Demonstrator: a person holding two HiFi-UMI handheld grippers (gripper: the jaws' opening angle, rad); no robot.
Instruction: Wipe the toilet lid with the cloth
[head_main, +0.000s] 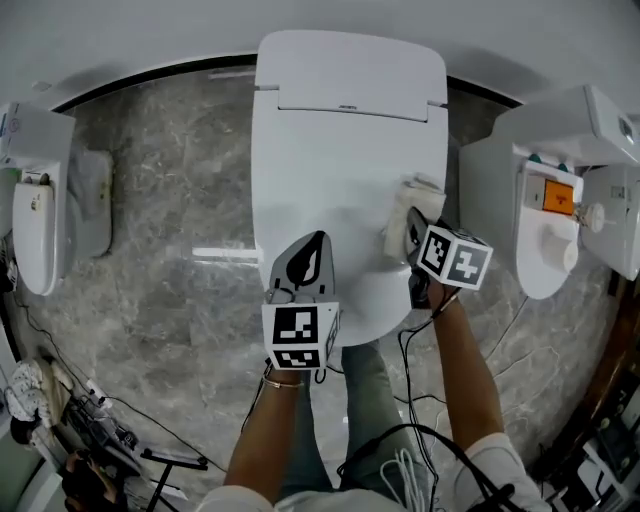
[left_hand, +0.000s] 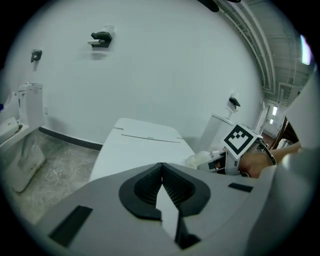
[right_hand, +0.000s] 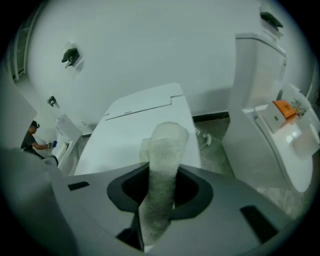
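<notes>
The white toilet lid (head_main: 340, 170) is closed, filling the middle of the head view. A white cloth (head_main: 410, 205) lies on its right side, held by my right gripper (head_main: 412, 232), which is shut on it. In the right gripper view the cloth (right_hand: 162, 170) sticks out between the jaws over the lid (right_hand: 135, 132). My left gripper (head_main: 308, 262) hovers over the lid's front edge, jaws shut with nothing between them. The left gripper view shows the lid (left_hand: 142, 142) ahead and the right gripper (left_hand: 220, 160) with the cloth (left_hand: 200, 159) at the right.
Grey marble floor (head_main: 170, 250) surrounds the toilet. Another white toilet (head_main: 45, 220) stands at the left and one with an orange label (head_main: 560, 200) at the right. Cables (head_main: 420, 400) trail by the person's legs. A white wall (left_hand: 150, 65) rises behind.
</notes>
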